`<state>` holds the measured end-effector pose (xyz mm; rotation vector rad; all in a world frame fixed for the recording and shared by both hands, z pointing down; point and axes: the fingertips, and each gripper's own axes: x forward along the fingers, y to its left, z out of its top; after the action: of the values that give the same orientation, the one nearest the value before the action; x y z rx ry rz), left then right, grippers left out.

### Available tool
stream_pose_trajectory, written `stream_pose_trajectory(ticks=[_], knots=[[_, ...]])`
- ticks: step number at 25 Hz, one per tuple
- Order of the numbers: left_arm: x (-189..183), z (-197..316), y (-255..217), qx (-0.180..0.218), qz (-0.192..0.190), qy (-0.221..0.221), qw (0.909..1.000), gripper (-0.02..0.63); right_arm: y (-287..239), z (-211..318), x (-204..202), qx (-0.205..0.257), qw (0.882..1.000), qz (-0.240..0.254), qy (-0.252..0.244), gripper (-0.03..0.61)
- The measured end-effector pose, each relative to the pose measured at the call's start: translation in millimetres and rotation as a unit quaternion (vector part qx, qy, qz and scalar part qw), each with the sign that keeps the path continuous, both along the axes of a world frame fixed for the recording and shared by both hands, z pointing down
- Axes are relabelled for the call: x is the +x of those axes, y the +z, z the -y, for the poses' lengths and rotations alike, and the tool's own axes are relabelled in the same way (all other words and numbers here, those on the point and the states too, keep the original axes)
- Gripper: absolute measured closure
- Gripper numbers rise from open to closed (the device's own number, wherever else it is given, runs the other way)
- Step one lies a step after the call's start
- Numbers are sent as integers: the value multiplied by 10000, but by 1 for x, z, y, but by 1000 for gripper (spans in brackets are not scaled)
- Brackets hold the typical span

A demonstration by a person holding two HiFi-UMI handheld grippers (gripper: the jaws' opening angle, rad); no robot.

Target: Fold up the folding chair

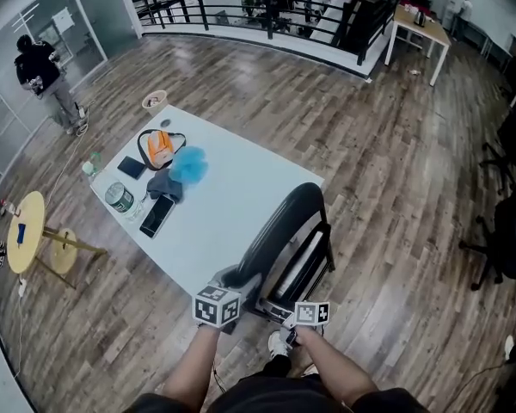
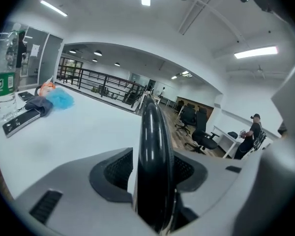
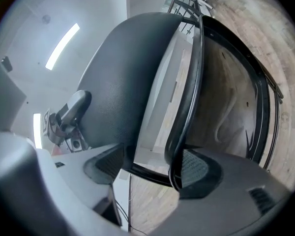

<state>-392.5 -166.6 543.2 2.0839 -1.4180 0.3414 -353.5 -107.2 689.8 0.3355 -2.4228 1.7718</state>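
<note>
A black folding chair [image 1: 284, 231] stands against the near right edge of the white table [image 1: 232, 188]. My left gripper [image 1: 239, 282] sits at the chair's near left edge. In the left gripper view the glossy black rim of the chair [image 2: 150, 141] runs upright between the jaws of my left gripper [image 2: 155, 173], with a thin bright gap at the left pad. My right gripper [image 1: 308, 310] is at the chair's near lower end. In the right gripper view the jaws of my right gripper [image 3: 152, 166] clasp the dark back panel [image 3: 118, 82] and a black frame tube [image 3: 191, 97].
On the table lie an orange bag [image 1: 159, 147], a blue cloth [image 1: 189, 166], a phone [image 1: 157, 215] and a bottle [image 1: 119, 198]. A yellow round side table [image 1: 26, 231] stands to the left. Office chairs [image 1: 507, 239] stand to the right. A person [image 1: 39, 71] is far left.
</note>
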Motion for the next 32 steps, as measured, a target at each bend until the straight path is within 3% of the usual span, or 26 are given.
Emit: stream_pose_trajectory(ticks=[4, 10, 14, 17, 19, 22, 24, 26, 30, 32], knots=[[-8, -7, -4, 33, 5, -93, 10000, 415, 2, 10, 12, 128, 9990, -170, 381, 238], [-18, -25, -21, 194, 166, -287, 9993, 383, -18, 31, 72, 998, 9880, -696, 953, 238], [-35, -37, -53, 542, 296, -612, 9962, 382, -45, 33, 120, 1657, 9717, -1063, 1306, 238], [-17, -49, -81, 964, 261, -595, 9932, 392, -65, 22, 167, 2061, 9554, -1248, 1706, 239], [6, -52, -97, 1307, 216, -550, 9897, 479, -84, 12, 197, 2327, 9433, -1216, 2031, 241], [58, -54, -110, 1664, 48, -393, 9853, 580, -120, -8, 254, 2909, 9102, -1421, 2584, 360], [103, -61, -114, 1733, -18, -123, 9848, 609, -143, -26, 295, 3271, 8789, -1840, 2944, 496], [150, -77, -117, 1782, -70, 163, 9838, 609, -163, -50, 338, 3566, 8423, -2399, 3254, 561], [240, -122, -119, 1828, -217, 656, 9807, 609, -198, -101, 423, 4069, 7527, -3538, 3777, 565], [277, -150, -114, 1818, -173, 827, 9797, 609, -212, -130, 453, 4213, 7229, -3800, 3944, 565]])
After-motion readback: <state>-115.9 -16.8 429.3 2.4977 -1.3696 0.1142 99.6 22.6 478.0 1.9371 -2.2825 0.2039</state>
